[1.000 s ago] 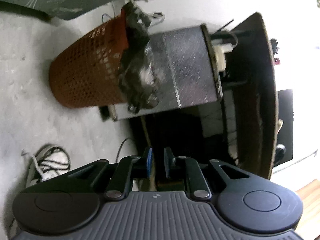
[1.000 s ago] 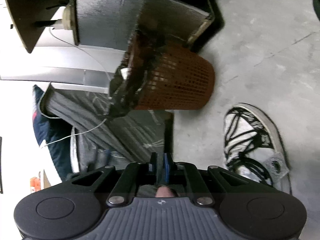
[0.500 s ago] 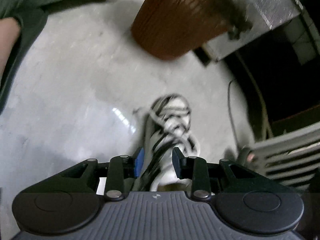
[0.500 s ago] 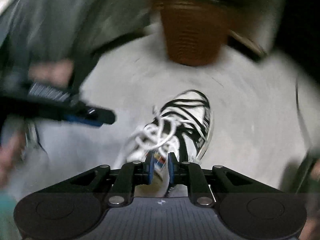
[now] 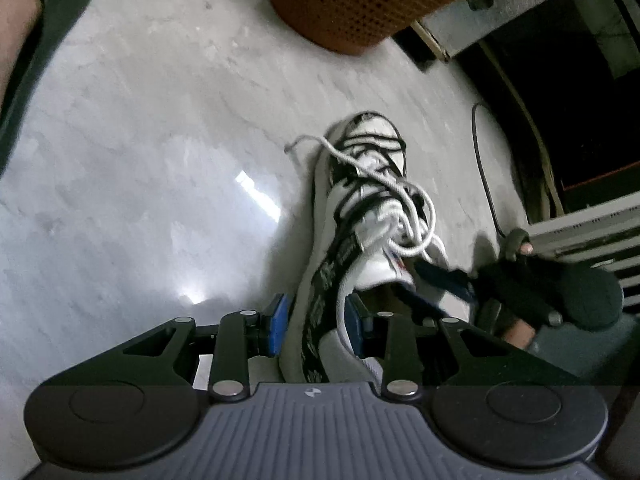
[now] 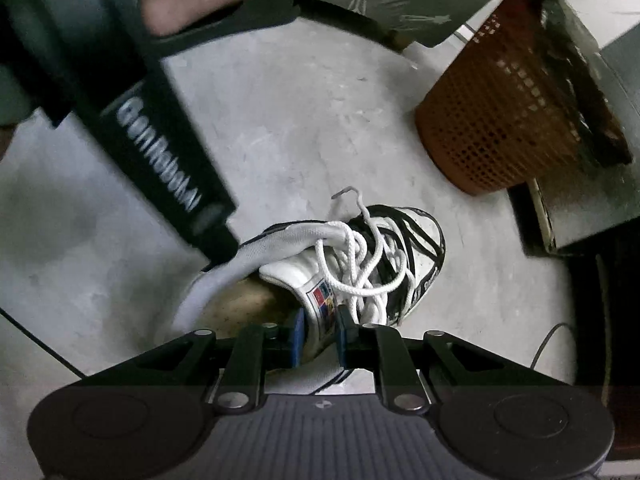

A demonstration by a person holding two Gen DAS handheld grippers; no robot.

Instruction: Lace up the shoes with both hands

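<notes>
The white sneaker with black stripes (image 5: 360, 216) lies on the pale grey concrete floor (image 5: 160, 160), toe pointing away from both cameras. Its white cord laces (image 6: 360, 264) sit in a loose tangle over the tongue, and one frayed lace end (image 5: 292, 146) trails off the toe side onto the floor. The left tool (image 5: 316, 322) has its blue-padded fingers apart, one on each side of the shoe's collar wall; whether the pads press the wall cannot be told. The right tool (image 6: 320, 334) has its fingers at a narrow gap on either side of the white tongue with the coloured label (image 6: 322, 300), the pads appearing to touch it. In the left wrist view a dark-gloved hand (image 5: 548, 292) holds the right tool just beside the shoe. An orange perforated plastic basket (image 6: 492, 128) stands on the floor well beyond the toe.
</notes>
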